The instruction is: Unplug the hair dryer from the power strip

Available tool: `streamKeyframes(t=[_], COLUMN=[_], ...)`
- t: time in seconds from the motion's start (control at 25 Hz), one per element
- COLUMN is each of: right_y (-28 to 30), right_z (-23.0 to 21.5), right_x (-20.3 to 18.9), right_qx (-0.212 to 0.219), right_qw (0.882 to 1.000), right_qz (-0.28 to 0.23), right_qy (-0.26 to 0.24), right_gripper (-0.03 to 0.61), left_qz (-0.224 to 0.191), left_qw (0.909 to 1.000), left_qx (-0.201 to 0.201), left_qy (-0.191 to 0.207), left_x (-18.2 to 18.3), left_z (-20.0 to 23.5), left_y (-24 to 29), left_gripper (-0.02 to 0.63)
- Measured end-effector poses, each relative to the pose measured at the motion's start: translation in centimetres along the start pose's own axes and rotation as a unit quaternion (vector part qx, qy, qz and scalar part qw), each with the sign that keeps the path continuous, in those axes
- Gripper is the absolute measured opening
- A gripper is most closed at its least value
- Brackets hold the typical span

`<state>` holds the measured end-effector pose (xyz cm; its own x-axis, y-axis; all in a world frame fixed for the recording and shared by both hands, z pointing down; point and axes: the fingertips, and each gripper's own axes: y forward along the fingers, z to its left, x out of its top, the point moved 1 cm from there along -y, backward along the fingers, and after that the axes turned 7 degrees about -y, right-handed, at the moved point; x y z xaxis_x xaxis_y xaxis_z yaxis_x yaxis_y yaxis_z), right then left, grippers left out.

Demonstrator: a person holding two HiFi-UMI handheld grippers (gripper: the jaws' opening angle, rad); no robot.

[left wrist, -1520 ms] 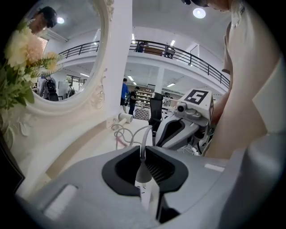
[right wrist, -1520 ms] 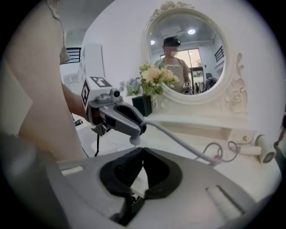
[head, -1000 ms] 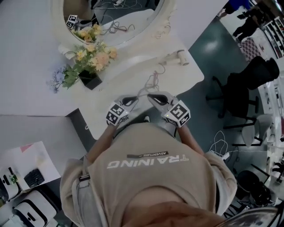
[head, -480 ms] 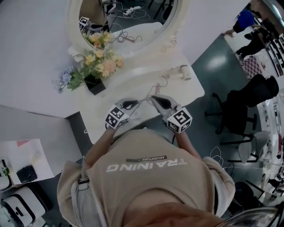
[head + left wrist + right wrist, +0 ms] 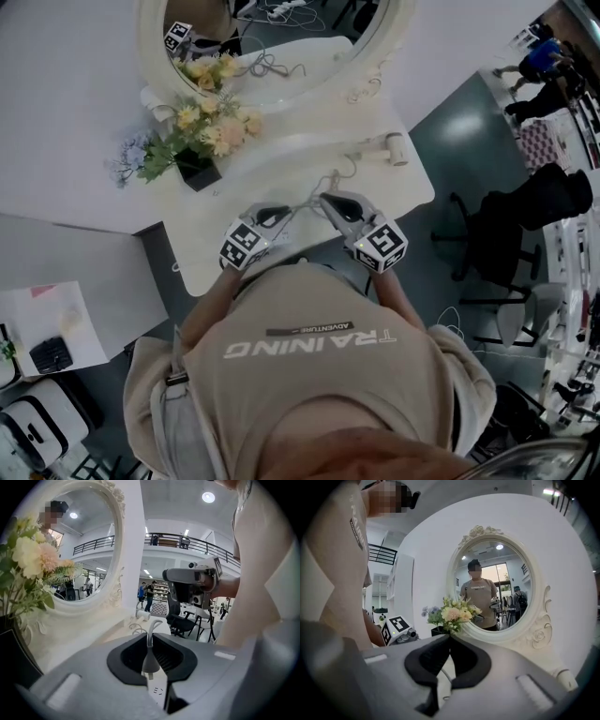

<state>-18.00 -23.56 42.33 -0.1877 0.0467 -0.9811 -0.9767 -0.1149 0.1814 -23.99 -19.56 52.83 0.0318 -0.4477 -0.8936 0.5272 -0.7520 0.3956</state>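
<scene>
The white hair dryer [image 5: 395, 148] lies at the table's right end, and its white cord [image 5: 325, 181] loops back toward me. My left gripper [image 5: 282, 215] is shut. The dryer's white plug [image 5: 148, 660] sits in the hollow between its jaws, and the cord [image 5: 152, 628] comes out between the tips. Just under the plug lies the white power strip [image 5: 158, 691], its socket slots showing. I cannot tell whether the plug is still seated. My right gripper [image 5: 328, 200] is close beside the left, shut [image 5: 450, 638] on nothing, with a bit of cord [image 5: 444, 667] below it.
A black vase of yellow and pink flowers [image 5: 199, 141] stands at the table's left. An oval white-framed mirror [image 5: 272, 66] leans against the wall behind. Black office chairs [image 5: 525, 220] stand on the floor to the right, beyond the table [image 5: 281, 155] edge.
The head camera has shifted a little. Both grippers stay close together over the same spot near the table's front edge.
</scene>
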Motion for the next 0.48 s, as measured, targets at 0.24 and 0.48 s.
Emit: streamKeyframes(t=[0.24, 0.48], right_y=[0.3, 0.0], right_z=[-1.0, -1.4], right_x=[-0.4, -0.6], right_qx=[-0.012, -0.013], right_qw=[1.000, 1.000], right_qz=[-0.001, 0.002], right_qy=[0.008, 0.011], right_gripper=[0.003, 0.003], left_qz=[-0.014, -0.011], left_qw=[0.9999, 0.9999], left_qx=[0.006, 0.000], left_qy=[-0.006, -0.012], left_x=[-0.1, 0.0], left_z=[0.3, 0.4], left_y=[0.2, 0.4], left_gripper=[0.040, 0.040])
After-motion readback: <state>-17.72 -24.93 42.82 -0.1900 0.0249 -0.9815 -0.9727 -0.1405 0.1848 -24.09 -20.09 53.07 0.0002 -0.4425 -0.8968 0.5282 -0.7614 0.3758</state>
